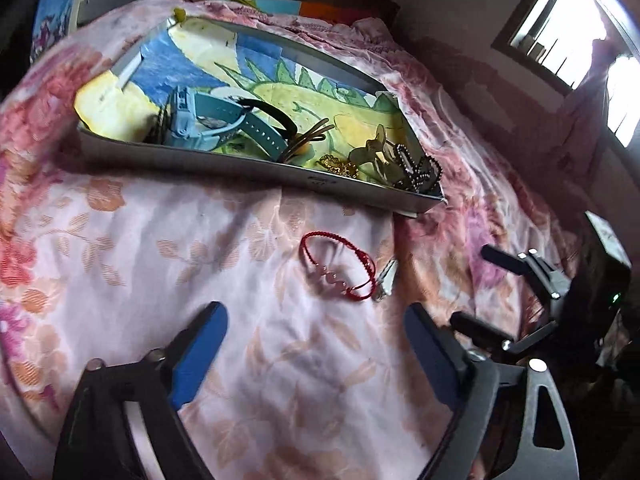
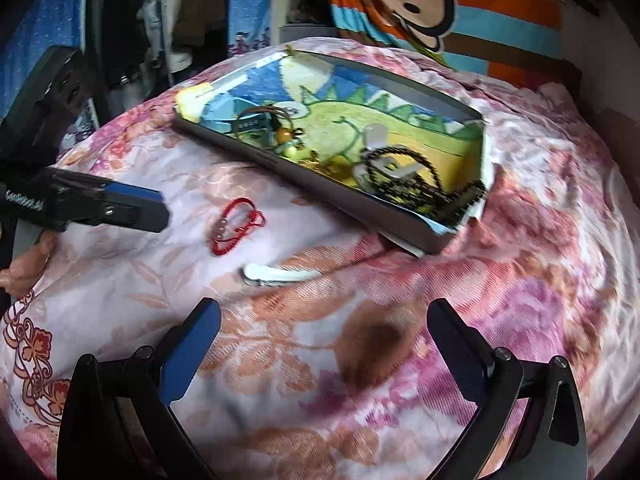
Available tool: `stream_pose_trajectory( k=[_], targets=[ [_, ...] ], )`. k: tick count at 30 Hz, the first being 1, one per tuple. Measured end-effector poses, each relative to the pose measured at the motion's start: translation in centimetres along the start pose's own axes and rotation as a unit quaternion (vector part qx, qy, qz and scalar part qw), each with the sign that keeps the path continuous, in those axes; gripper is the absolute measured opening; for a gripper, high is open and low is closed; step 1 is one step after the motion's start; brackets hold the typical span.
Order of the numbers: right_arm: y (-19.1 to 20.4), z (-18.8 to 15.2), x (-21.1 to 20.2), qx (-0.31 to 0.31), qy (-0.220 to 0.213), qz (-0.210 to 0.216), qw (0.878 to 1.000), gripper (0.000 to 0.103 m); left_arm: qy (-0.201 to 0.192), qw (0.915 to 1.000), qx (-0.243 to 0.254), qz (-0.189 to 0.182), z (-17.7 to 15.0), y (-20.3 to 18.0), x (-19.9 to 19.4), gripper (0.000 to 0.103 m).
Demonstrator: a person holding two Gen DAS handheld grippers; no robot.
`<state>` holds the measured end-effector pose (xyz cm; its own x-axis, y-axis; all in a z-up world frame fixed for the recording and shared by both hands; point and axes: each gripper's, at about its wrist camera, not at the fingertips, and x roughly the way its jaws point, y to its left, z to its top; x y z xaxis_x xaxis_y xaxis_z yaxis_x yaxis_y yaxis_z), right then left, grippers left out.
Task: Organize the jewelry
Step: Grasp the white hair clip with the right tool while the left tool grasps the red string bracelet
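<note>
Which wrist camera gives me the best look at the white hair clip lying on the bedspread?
The right wrist view: the white hair clip lies full length, unobstructed, just ahead of the open right gripper. The left wrist view shows only its blurred end, foreshortened beside the red cord bracelet with pink beads.

Dim and a bit purple all over. Daylight from the window (image 1: 560, 32) at two o'clock, so bright it glares white. Soft shadows on the bedspread (image 1: 248, 320). Round fisheye bending, dark corners. Slightly blurry everywhere, worst near the edges at nine o'clock.
</note>
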<state>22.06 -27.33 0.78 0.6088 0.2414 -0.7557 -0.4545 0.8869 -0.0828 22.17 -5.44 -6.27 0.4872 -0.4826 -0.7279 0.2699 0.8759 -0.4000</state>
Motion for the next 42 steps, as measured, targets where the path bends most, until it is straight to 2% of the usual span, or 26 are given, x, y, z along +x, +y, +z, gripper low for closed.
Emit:
stream_pose_trajectory(
  k=[2, 6, 9, 12, 16, 18, 24, 27, 32, 39, 42],
  targets=[
    [0.3, 0.2, 0.3, -0.008, 0.000, 0.012, 1.000, 0.099, 0.002, 0.9999, -0.003, -0.014, 0.3, 0.0, 0.3, 0.068],
    [0.5, 0.3, 1.7, -0.015, 0.023, 0.027, 0.999, 0.081, 0.004, 0.9990, 0.003, -0.044, 0.9, -0.4, 0.9, 0.062],
    [0.4, 0.2, 2.6, -0.009, 0.038, 0.034, 0.999, 0.079, 0.013, 0.9987, 0.004, -0.050, 1.5, -0.7, 1.8, 0.059],
    [0.5, 0.3, 2.9, -0.011, 0.038, 0.034, 0.999, 0.079, 0.035, 0.9980, -0.014, -0.050, 2.0, -0.3, 3.1, 0.052],
    [0.8, 0.5, 3.7, -0.019, 0.043, 0.034, 0.998, 0.079, 0.058, 0.9965, -0.042, -0.043, 2.6, 0.5, 4.7, 0.039],
    [0.9, 0.7, 4.1, -0.021, 0.047, 0.033, 0.998, 0.078, 0.061, 0.9963, -0.048, -0.037, 3.1, 0.6, 5.2, 0.037],
    [0.7, 1.1, 5.4, -0.009, 0.057, 0.042, 0.997, 0.078, 0.070, 0.9968, -0.035, 0.018, 3.5, 0.2, 6.3, 0.012],
    [0.6, 0.9, 5.5, -0.005, 0.057, 0.046, 0.997, 0.078, 0.067, 0.9968, -0.035, 0.026, 3.6, 0.4, 6.5, 0.008],
    [0.4, 1.0, 5.8, 0.002, 0.058, 0.053, 0.997, 0.078, 0.061, 0.9970, -0.039, 0.027, 3.4, 0.9, 6.1, 0.008],
    [0.0, 1.4, 6.9, 0.015, 0.060, 0.064, 0.996, 0.078, 0.053, 0.9964, -0.024, 0.062, 2.5, 0.5, 4.8, 0.008],
    [-0.2, 1.5, 7.4, 0.022, 0.061, 0.077, 0.995, 0.073, 0.048, 0.9959, -0.026, 0.073, 2.2, 0.5, 4.3, 0.008]
  ],
)
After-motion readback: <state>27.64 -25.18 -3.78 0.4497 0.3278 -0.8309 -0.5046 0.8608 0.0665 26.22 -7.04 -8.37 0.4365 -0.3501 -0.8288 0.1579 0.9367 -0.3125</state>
